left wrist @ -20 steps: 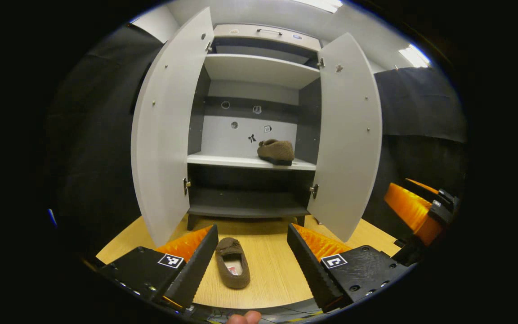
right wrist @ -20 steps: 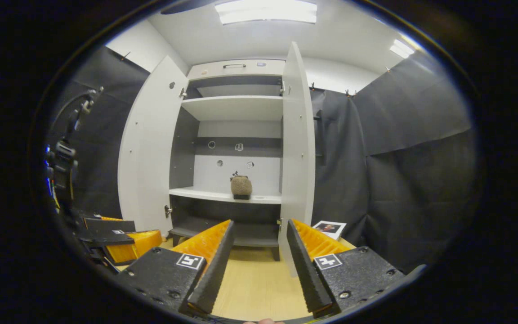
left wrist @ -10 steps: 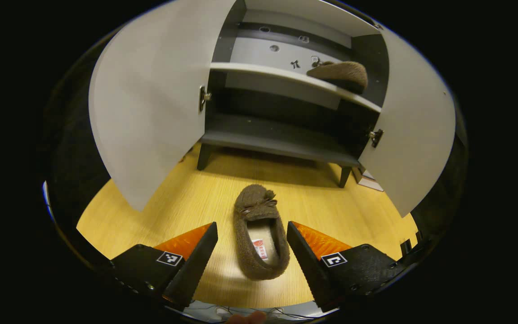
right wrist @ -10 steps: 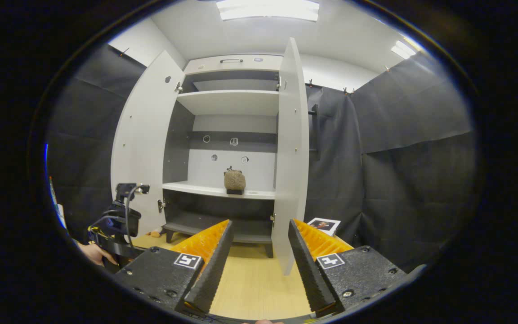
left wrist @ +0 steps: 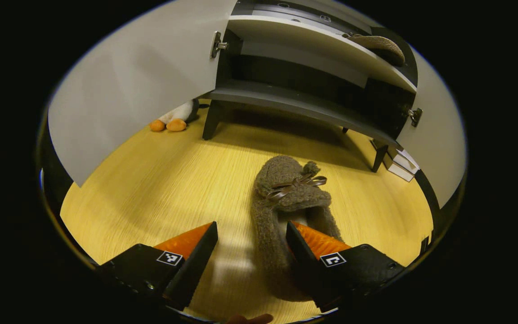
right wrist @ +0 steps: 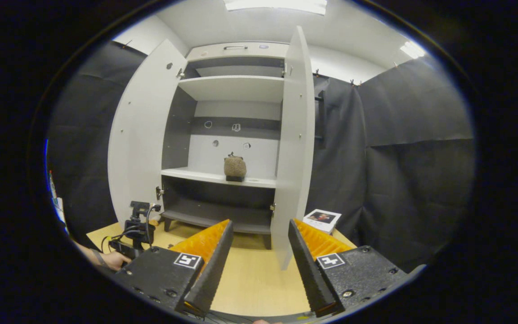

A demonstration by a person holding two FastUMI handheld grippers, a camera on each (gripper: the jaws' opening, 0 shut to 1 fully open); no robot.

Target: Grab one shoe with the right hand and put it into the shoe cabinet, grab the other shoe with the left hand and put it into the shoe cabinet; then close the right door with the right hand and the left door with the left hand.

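The shoe on the floor (left wrist: pixel 286 198) is showing a fuzzy, matt brown pile with a smooth, faintly shiny ribbon bow (left wrist: pixel 297 185) across its top; its mate on the shelf (right wrist: pixel 235 167) is looking the same rough fleece over a dark, flat sole; the floor (left wrist: pixel 160 189) is reading as pale wood-grain laminate with a soft sheen. The cabinet doors (left wrist: pixel 137 85) are appearing as smooth matt white board, the lower shelf (left wrist: pixel 295 105) as dark matt board, the hinges (left wrist: pixel 217 44) as bright metal; the right claw (right wrist: pixel 255 265) is showing ribbed, hard plastic fingers (right wrist: pixel 317 240) on grainy matt housings, and the booth wall (right wrist: pixel 412 148) is hanging as creased matt cloth.
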